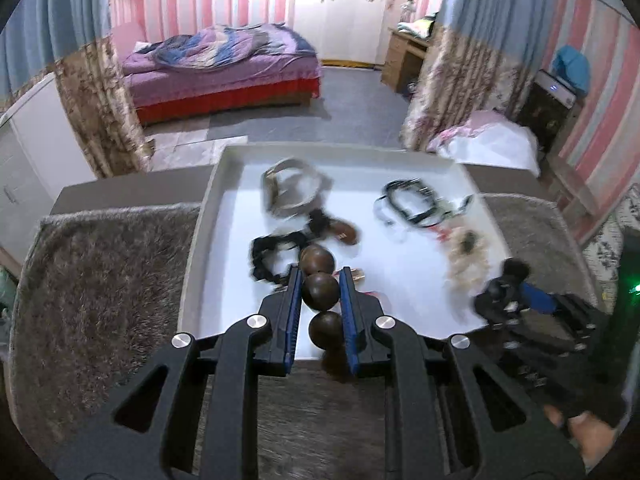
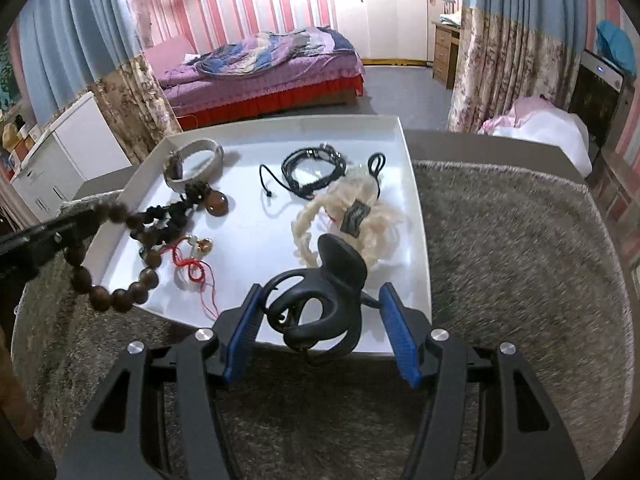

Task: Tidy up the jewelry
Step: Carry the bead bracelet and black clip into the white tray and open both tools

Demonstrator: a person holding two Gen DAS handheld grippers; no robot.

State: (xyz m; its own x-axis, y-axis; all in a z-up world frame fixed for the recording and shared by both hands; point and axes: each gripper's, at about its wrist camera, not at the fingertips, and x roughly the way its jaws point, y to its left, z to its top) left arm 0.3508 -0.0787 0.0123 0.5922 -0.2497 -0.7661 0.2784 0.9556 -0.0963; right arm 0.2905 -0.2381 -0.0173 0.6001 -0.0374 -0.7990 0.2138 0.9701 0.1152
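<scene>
A white tray [image 2: 256, 248] rests on a shaggy grey mat. My left gripper [image 1: 320, 276] is shut on a bracelet of large brown wooden beads [image 1: 320, 292], which hangs over the tray's near left corner as a loop [image 2: 120, 300]. My right gripper [image 2: 320, 292] is shut on a black looped hair clip [image 2: 320, 304], lifted just above the tray's near edge. In the tray lie a beige band [image 2: 196, 156], a black cord bracelet [image 2: 312, 168], a cream fluffy scrunchie [image 2: 344, 216], an amber pendant [image 2: 218, 204] and a red string charm [image 2: 196, 264].
The grey mat [image 2: 520, 260] spreads on both sides of the tray. Beyond the table are a bed with purple bedding [image 2: 260, 68], a white cabinet [image 2: 68, 152] at left, floral curtains [image 2: 500, 72] and a wooden drawer unit [image 2: 444, 56].
</scene>
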